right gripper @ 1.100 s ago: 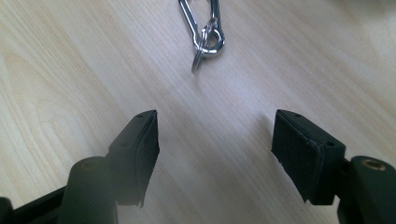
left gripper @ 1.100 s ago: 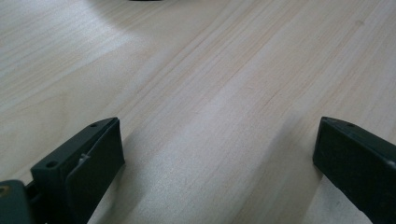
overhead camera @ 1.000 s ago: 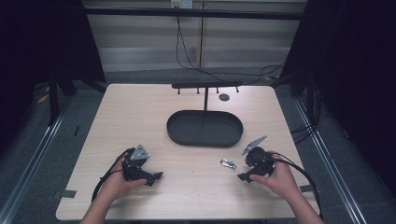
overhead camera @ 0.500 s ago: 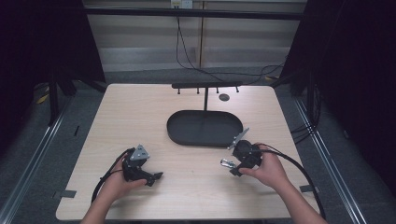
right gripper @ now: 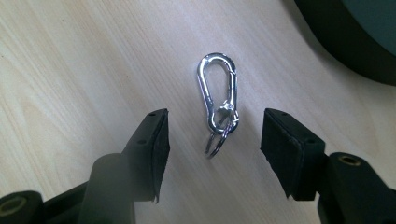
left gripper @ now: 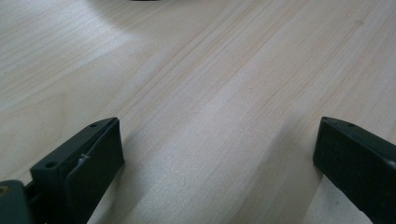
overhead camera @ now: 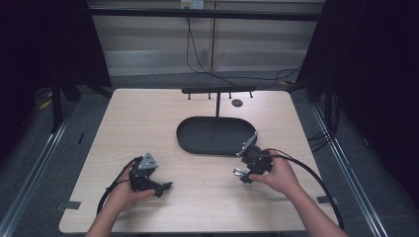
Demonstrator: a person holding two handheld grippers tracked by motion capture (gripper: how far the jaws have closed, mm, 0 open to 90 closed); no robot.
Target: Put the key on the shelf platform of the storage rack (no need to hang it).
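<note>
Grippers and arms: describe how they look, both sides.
Both the left gripper and the right gripper are black, each topped by a grey three-cornered plate and trailing a black cable. Their fingers are blocky with flat dark pads. The forearms are bare, no sleeves in view.

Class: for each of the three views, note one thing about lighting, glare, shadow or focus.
High view: the wooden table is lit, the surroundings nearly black. Right gripper view: the silver carabiner is sharp with bright glints, while the right gripper jaws look soft. Left gripper view: the left gripper casts soft shadows on the wood.
</note>
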